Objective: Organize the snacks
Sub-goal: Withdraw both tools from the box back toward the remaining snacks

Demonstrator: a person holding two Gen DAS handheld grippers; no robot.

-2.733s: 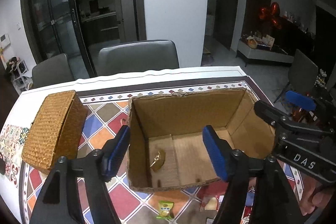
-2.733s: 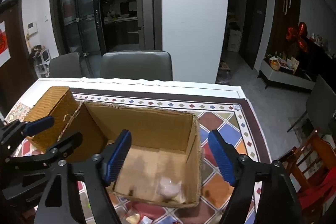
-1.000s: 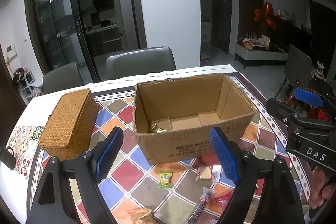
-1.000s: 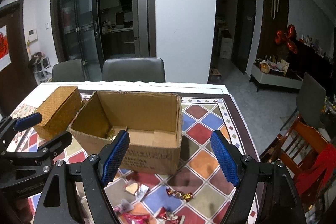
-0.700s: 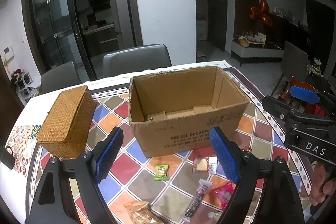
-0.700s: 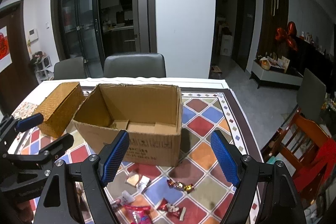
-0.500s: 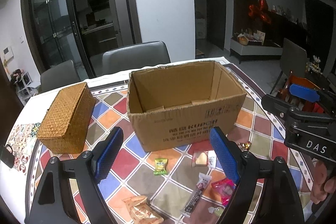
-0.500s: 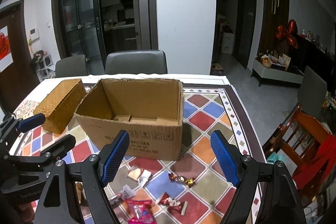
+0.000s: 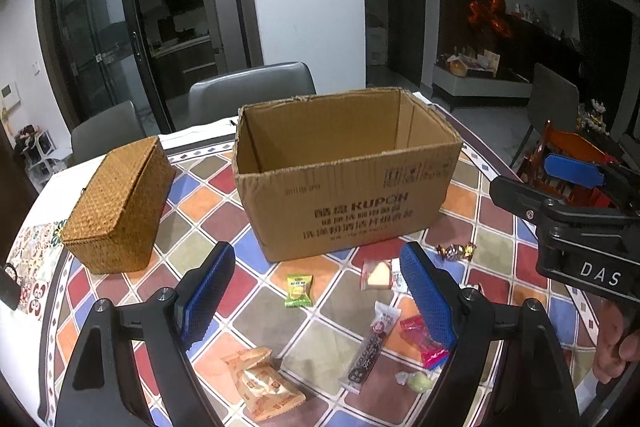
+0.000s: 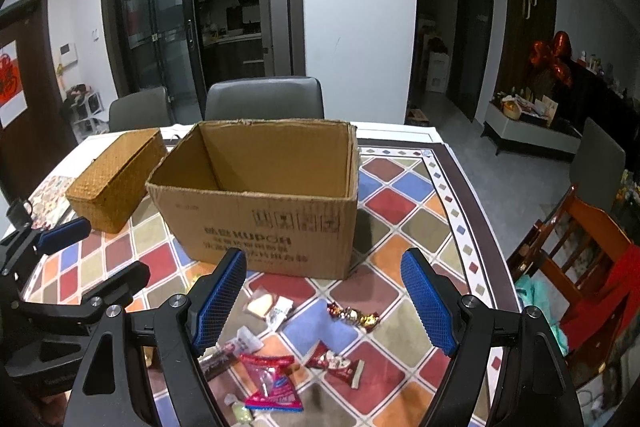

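I see both hand-held grippers open, empty. Green snack packet (image 9: 298,290) lies ahead between left hand-held gripper (image 9: 316,303) jaws, long axis pointing away; left nearer. Right hand-held gripper (image 10: 322,305) over red wrappers.

Both cameras sit behind their own fingers, raised above the near edge of the table (image 9: 36,311) and tilted down toward its far side. The left view looks at the cardboard box (image 9: 344,203) from the near left; the right view looks at it (image 10: 264,219) from the near right. Both take in the box, the wicker basket (image 9: 116,203) at far left, the scattered snacks (image 10: 272,375) and the grey chairs (image 10: 264,99) beyond.
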